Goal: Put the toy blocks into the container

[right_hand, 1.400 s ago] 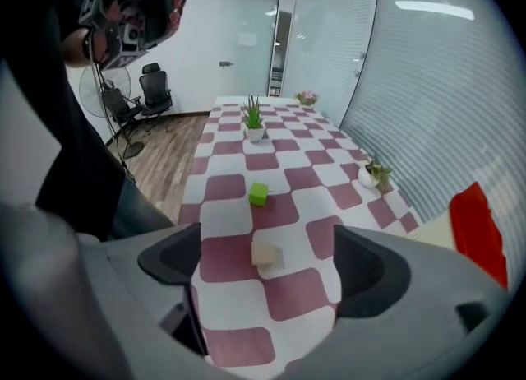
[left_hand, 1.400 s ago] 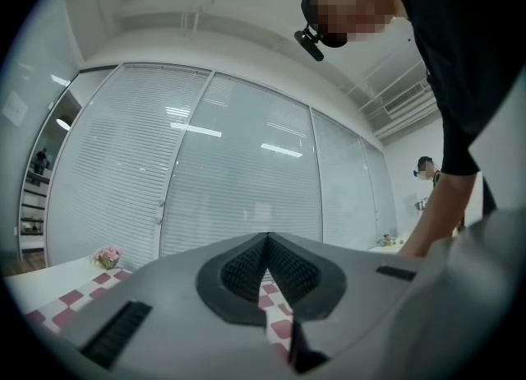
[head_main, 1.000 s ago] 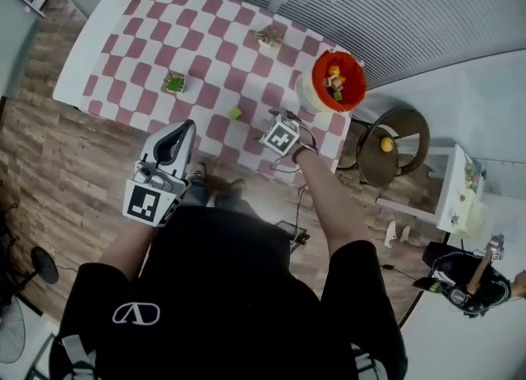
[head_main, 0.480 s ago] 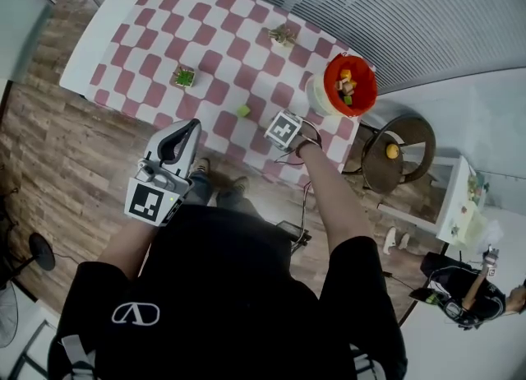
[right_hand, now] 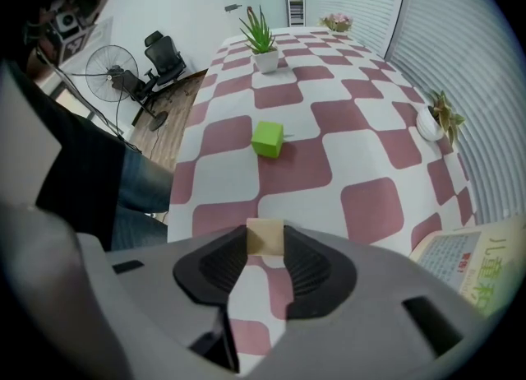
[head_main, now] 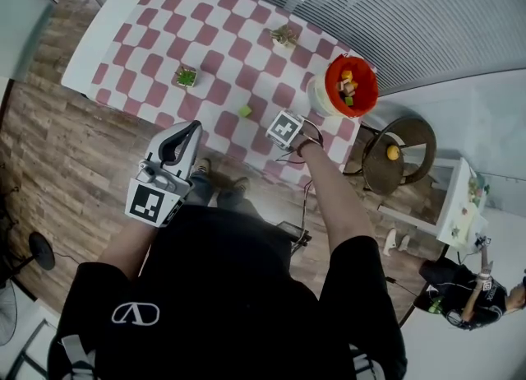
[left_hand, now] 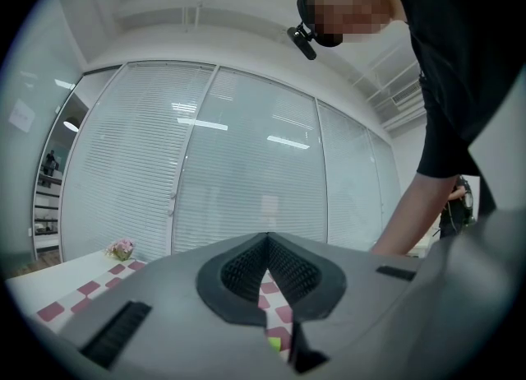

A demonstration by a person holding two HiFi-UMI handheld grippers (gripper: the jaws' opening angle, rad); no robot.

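Already the bucket (head_main: 328, 90) holds blocks (head_main: 348, 87); the right tool (right_hand: 265, 247), just closing, clamps a tan block (right_hand: 265, 235); a green block (right_hand: 268, 138) remains; the left tool (left_hand: 265, 243) is clenched, empty.

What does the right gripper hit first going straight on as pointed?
The right gripper points steeply down: the checkered tablecloth, seemingly just below. Its jaws have just been closing on the tan block between them.

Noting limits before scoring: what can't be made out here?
Small tan wooden block: head view, hidden beneath the right gripper; only the right gripper view shows it, between jaws that have just been closing.
Toy blocks in the red round container: head view, too small to count.
Small green cube: left gripper view, only a sliver past the left gripper's body.
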